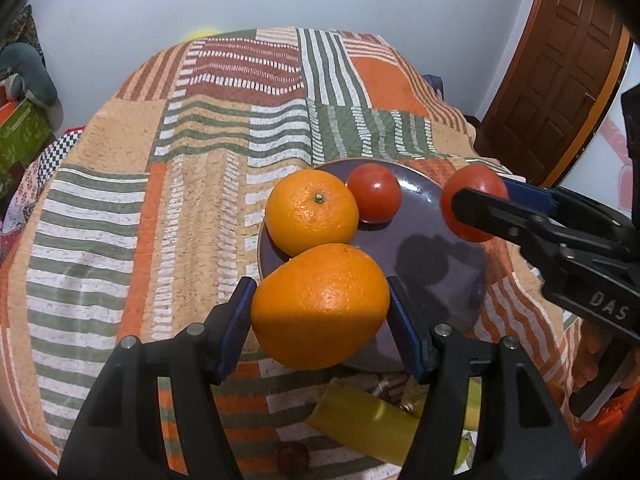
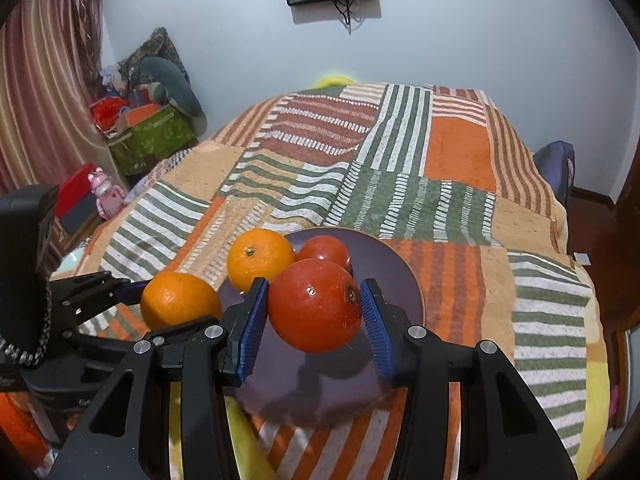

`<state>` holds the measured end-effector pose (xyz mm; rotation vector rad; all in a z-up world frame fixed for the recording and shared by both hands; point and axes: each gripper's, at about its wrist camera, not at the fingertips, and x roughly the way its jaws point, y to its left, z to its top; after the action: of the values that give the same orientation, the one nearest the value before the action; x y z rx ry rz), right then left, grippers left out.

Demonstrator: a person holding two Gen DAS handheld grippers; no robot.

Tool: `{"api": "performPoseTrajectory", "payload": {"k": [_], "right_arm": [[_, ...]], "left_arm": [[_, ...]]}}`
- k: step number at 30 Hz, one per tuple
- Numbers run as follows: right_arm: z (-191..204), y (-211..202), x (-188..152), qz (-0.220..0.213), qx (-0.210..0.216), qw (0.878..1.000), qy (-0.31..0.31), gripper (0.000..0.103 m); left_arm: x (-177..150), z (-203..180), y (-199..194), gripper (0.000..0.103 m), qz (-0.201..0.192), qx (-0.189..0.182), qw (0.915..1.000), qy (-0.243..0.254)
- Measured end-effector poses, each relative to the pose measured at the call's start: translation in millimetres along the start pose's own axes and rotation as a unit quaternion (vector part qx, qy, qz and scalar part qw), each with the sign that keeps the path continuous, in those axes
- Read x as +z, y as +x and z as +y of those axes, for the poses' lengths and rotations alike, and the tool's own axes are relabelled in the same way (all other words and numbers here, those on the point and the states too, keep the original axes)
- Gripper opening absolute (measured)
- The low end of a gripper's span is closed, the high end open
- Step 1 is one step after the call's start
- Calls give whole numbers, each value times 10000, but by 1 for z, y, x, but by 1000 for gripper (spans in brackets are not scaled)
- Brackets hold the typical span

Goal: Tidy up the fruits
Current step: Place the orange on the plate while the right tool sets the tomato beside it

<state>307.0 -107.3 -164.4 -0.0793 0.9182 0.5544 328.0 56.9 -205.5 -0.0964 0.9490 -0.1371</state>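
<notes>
Nearest in the left wrist view, an orange (image 1: 320, 306) is pinched between the blue pads of the left tongs (image 1: 322, 322) and is held over the near rim of the dark purple plate (image 1: 436, 256). In the right wrist view, a red tomato (image 2: 315, 305) is pinched by the right tongs (image 2: 314, 326) and is held above the middle of the same plate. A little farther, a second orange (image 1: 312, 211) and a second tomato (image 1: 375, 194) are already resting on the plate, touching each other. The plate is set on a worktop covered with a striped patchwork cloth (image 1: 200, 120).

The step in hand is judged to be the setting down of both fruits. Each fruit should be lowered slowly onto a bare part of the plate, and the tongs should be spread only once the fruit is resting, so nothing is rolled off or bumped.

Below the left tongs, a yellow thing (image 1: 360, 426) and a small dark red fruit (image 1: 293, 458) are partly hidden and cannot be named surely.
</notes>
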Motion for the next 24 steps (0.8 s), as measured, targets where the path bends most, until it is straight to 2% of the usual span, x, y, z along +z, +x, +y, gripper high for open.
{"api": "performPoseTrajectory", "payload": {"k": [10, 19, 24], "right_arm": [[-1, 30, -5, 437, -63, 9990, 9, 44], [0, 45, -5, 754, -51, 9971, -47, 44], [2, 50, -5, 906, 1, 9959, -85, 44]], "left_arm": [[0, -1, 23, 64, 284, -73, 9996, -8], [0, -3, 27, 63, 282, -26, 9996, -17], [0, -7, 27, 67, 311, 39, 9995, 71]]}}
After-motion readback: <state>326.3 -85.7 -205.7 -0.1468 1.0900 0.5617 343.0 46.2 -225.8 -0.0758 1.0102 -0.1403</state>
